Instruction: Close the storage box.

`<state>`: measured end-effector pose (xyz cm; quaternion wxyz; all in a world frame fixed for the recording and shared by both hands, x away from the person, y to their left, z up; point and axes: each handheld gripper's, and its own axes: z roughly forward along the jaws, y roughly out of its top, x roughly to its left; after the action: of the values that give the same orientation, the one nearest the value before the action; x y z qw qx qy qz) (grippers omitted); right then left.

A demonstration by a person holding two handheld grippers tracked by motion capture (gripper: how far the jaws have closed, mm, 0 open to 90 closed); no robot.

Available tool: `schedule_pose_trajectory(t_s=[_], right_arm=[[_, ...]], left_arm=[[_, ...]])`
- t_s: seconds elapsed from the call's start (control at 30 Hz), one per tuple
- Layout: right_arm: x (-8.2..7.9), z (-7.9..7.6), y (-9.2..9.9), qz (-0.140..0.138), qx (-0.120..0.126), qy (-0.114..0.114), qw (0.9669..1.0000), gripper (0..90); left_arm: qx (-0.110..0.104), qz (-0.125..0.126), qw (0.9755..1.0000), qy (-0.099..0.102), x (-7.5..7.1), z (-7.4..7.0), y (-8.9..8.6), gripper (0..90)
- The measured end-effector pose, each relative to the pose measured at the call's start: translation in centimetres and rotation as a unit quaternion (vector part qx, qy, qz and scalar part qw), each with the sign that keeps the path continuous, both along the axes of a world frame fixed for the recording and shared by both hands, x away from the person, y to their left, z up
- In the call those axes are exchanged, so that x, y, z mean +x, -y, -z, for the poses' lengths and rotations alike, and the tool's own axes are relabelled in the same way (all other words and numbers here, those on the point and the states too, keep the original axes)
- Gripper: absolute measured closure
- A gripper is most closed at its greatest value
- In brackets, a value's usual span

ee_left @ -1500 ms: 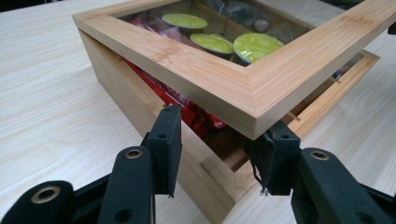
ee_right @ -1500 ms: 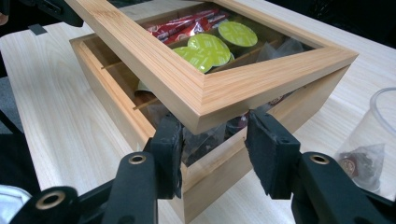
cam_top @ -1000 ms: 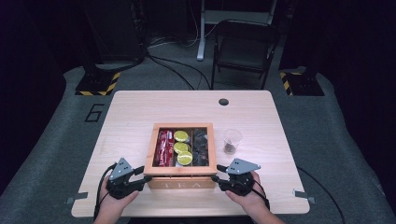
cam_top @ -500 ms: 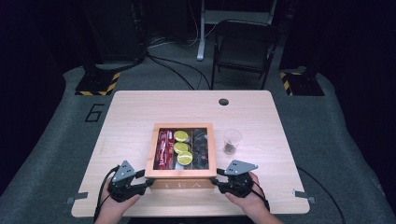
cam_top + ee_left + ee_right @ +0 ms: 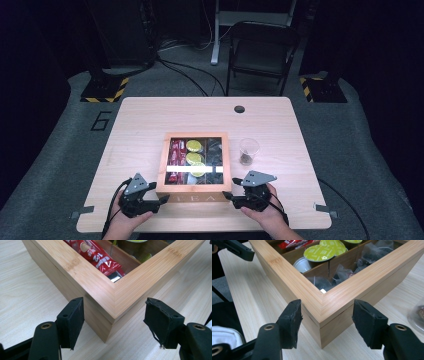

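The left hand-held gripper (image 5: 161,199), jaws apart astride the near-left corner of the wooden box (image 5: 194,186) at the counter's (image 5: 140,125) near middle, should close evenly with the right hand-held gripper (image 5: 229,195), equally spread at the near-right corner, so the box stays square.

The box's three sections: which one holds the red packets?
The leftmost section of the wooden box, on the left tool's side; the middle has green-lidded pods, the right dark sachets.
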<state>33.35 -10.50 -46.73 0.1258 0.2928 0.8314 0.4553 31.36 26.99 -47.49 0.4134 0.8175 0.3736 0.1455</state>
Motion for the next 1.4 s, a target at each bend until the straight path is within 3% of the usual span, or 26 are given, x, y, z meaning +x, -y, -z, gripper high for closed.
schedule_pose_trajectory(t_s=[0.2, 0.43, 0.53, 0.63, 0.8, 1.1, 1.4], right_arm=[[0.0, -0.3, -0.2, 0.001, 0.004, 0.003, 1.0, 38.5], [0.0, -1.5, -0.4, -0.004, -0.01, 0.017, 0.9998, 38.2], [0.2, -2.1, -0.2, -0.008, -0.011, 0.02, 0.9997, 37.8], [0.5, -2.5, 0.2, -0.014, -0.02, 0.025, 0.9994, 37.4], [1.2, -2.8, 0.7, 0.001, -0.029, 0.019, 0.9994, 37.0], [2.6, -3.2, 1.7, 0.022, -0.02, 0.017, 0.9994, 37.2], [3.4, -2.8, 2.0, 0.042, -0.001, 0.015, 0.999, 37.7]], left_arm=[[-0.006, -0.004, 1.0, 0.006, 0.1, -0.6, -0.1, 31.9], [-0.002, -0.005, 0.9999, 0.016, 0.5, -2.1, -0.4, 31.9], [-0.014, -0.011, 0.9997, 0.018, 0.8, -2.7, -0.5, 31.9], [-0.009, -0.017, 0.9996, 0.023, 1.2, -3.4, -0.7, 32.3], [-0.011, -0.035, 0.9989, 0.028, 2.0, -4.1, -1.0, 32.5], [-0.018, -0.057, 0.9977, 0.033, 3.8, -4.2, -1.5, 34.0], [-0.021, -0.084, 0.9958, 0.03, 4.8, -3.1, -2.3, 34.5]])
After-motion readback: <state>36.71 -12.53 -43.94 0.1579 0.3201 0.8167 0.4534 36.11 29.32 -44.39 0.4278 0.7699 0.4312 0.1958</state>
